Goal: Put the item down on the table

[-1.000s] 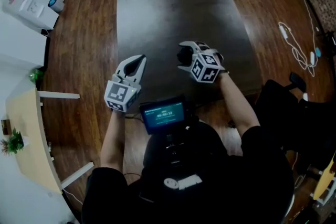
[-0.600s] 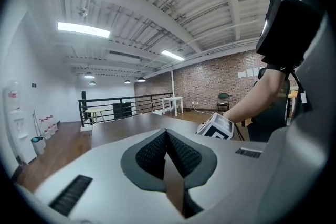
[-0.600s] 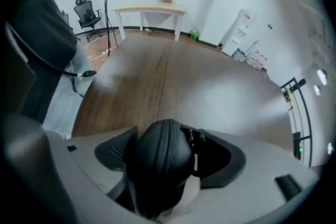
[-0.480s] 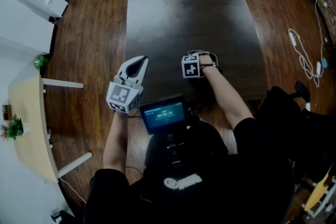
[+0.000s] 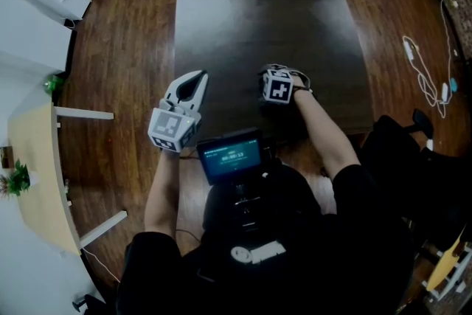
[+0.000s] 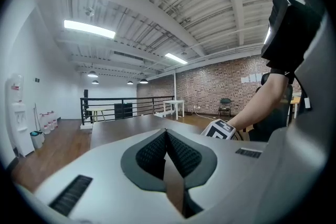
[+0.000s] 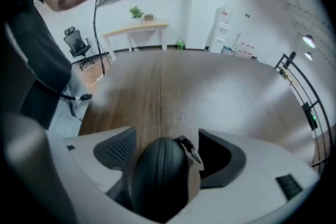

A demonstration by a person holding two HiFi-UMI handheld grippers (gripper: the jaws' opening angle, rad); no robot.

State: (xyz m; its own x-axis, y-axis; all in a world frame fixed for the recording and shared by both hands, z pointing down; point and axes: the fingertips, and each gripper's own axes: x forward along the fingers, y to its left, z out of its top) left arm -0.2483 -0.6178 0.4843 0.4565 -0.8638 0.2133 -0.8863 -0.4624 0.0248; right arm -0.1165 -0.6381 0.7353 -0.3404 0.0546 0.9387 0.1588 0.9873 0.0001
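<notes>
Black rounded zip-up pouch sits down at the dark wooden table between the jaws of the right gripper, which have just been opening wide to release it, while the left gripper waits closed and empty.

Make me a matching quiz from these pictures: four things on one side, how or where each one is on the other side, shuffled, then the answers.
Things
1. left claw
2. right claw
3. dark case
4. small screen

States
A. lit, in front of the person's chest
B. jaws apart, pointing down at the table
C. jaws shut, nothing in them
D. sitting between two jaws

Pairs: 1-C, 2-B, 3-D, 4-A.

Note: the right claw's jaws have just been opening, with the dark case between them.
</notes>
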